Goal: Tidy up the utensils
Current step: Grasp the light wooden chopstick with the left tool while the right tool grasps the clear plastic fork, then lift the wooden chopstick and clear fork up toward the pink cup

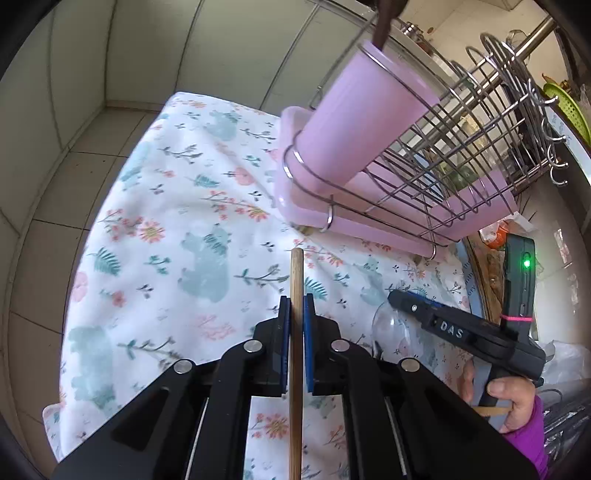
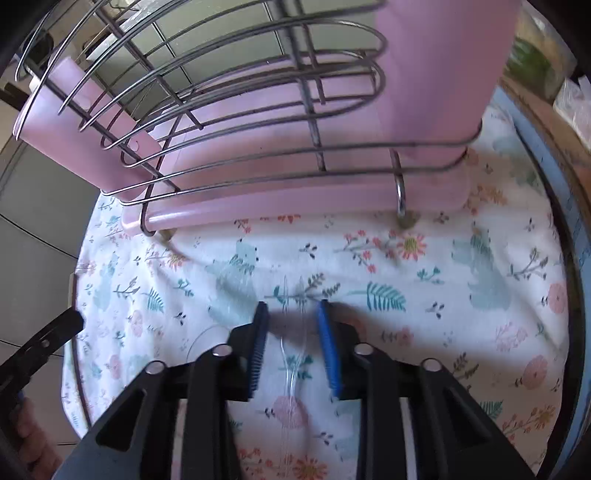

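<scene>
2 views, 2 grippers, each placed against the pink cup (image 1: 369, 110) that sits in the wire dish rack (image 1: 461, 155).

Left wrist view. Left gripper (image 1: 295, 325): blue pads closed on a wooden chopstick (image 1: 296, 280), which runs forward between them with its tip short of the rack, below and in front of the pink cup. The cup already holds 1 dark handle (image 1: 382, 22) at its mouth. Floral cloth (image 1: 177, 221) lies under everything. Right gripper (image 1: 399, 295) shows to the lower right of the cup, low over the cloth above a clear glass-like item (image 1: 391, 328), identity uncertain. Risk, as judged: the chopstick is pinched near its forward end, so the long rear part could lever it round in the pads; the tip could also catch the wire hoop around the cup rather than enter the mouth.

Right wrist view. Right gripper (image 2: 293, 332): jaws wide apart, nothing clamped, directly below and in front of the pink cup (image 2: 439, 70) and rack (image 2: 258, 122). A transparent utensil (image 2: 293, 354), probably a clear spoon or fork, lies on the cloth (image 2: 461, 266) between the pads. Risk, as judged: it is hard to see and flat on soft fabric, so closing could miss it, pinch cloth with it, or skid it away. Both grippers work close together and could collide.
</scene>
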Tool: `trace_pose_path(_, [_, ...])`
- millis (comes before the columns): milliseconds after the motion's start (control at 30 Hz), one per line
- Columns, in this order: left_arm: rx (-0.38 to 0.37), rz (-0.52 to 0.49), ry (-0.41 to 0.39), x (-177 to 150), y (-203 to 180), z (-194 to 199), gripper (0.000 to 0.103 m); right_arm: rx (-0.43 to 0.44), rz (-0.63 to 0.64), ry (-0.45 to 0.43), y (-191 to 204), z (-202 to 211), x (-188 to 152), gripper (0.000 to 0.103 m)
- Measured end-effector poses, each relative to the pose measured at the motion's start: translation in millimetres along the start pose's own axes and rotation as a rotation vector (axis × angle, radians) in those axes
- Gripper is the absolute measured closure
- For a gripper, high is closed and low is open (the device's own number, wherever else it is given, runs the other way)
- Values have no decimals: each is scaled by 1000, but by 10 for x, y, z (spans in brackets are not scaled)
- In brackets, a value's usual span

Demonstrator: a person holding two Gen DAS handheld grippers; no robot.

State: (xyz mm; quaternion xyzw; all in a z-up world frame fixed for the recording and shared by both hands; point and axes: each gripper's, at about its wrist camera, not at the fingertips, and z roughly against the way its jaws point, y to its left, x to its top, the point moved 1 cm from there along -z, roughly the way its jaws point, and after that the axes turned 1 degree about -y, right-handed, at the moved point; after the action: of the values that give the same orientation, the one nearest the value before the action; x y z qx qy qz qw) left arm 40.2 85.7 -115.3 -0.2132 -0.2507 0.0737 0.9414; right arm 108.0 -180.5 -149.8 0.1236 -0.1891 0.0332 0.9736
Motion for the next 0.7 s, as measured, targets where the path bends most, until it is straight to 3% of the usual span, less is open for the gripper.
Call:
trace_pose_path(233, [21,37,-81,-103,53,310,97,85,-48,-112,-49,260,-83,90])
trace_pose_path(433, [1,53,-234,-95,-93,738,97,159,-46,-362,-135,1042,-190,90])
trace_pose_path(700, [21,-1,-471,-107,-308,1149,97,164,4,-629,-184,1749,-439,91])
